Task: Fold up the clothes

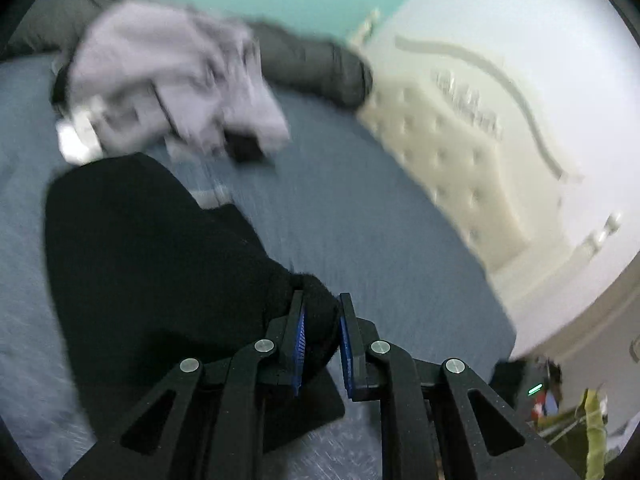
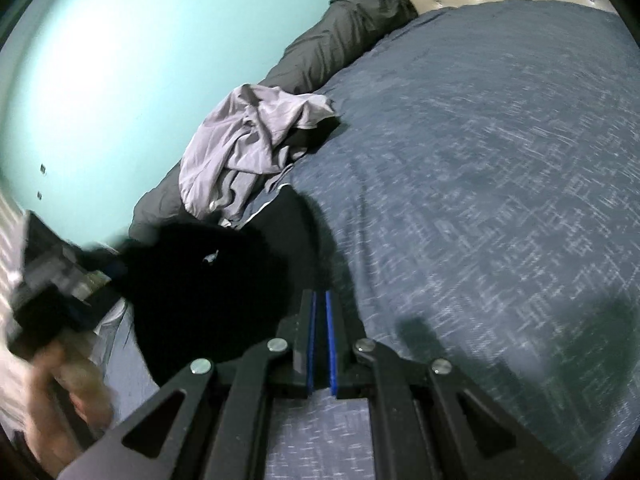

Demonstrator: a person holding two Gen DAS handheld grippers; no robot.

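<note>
A black garment (image 1: pixel 152 264) lies spread on the blue bedspread (image 1: pixel 360 216), one bunched edge pinched between the blue pads (image 1: pixel 301 332) of the left gripper (image 1: pixel 322 320), whose jaws are nearly closed on the cloth. In the right wrist view the same black garment (image 2: pixel 208 296) sits just left of the right gripper (image 2: pixel 321 320), whose jaws are almost together with nothing between them. Beyond it a crumpled lilac garment (image 2: pixel 256 140) rests against a grey bolster (image 2: pixel 344 36), by the teal wall (image 2: pixel 112 60) and tufted headboard (image 1: pixel 448 152).
</note>
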